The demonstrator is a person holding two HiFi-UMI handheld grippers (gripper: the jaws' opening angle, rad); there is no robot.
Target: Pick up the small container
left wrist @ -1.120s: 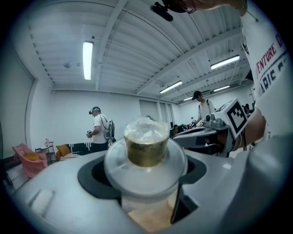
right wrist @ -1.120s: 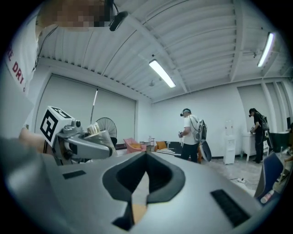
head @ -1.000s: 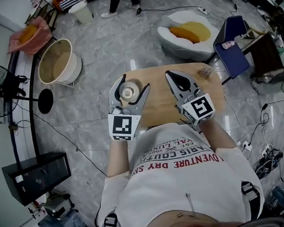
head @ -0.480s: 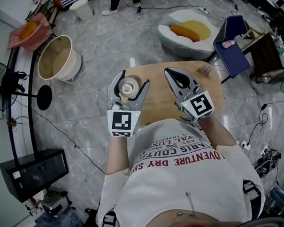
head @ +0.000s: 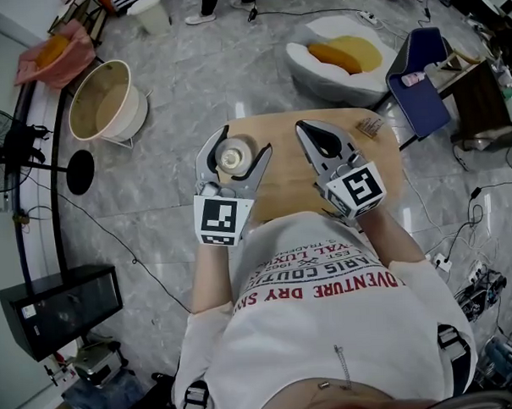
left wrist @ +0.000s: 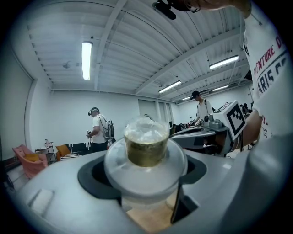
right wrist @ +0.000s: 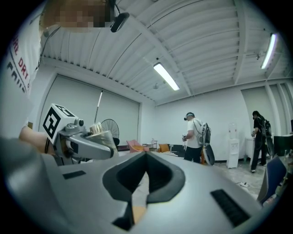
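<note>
The small container (head: 234, 156) is a clear plastic cup with brownish contents. It sits between the jaws of my left gripper (head: 238, 148), which is shut on it above the left part of the round wooden table (head: 285, 185). In the left gripper view the small container (left wrist: 146, 145) fills the middle, its wide rim pressed between both grey jaws, and the gripper points up toward the ceiling. My right gripper (head: 310, 134) hovers over the table's right half, shut and empty. The right gripper view shows its dark pads (right wrist: 158, 176) closed together, with the left gripper (right wrist: 87, 142) beside it.
A small dark item (head: 370, 128) lies at the table's far right edge. On the floor around are a white bucket (head: 108, 108), a beanbag (head: 339, 60), a blue chair (head: 420, 82), a fan (head: 8, 155) and a black box (head: 57, 310). People stand farther off in the room.
Both grippers have shifted only slightly in the head view. The left gripper keeps its hold on the container and the right stays shut.
</note>
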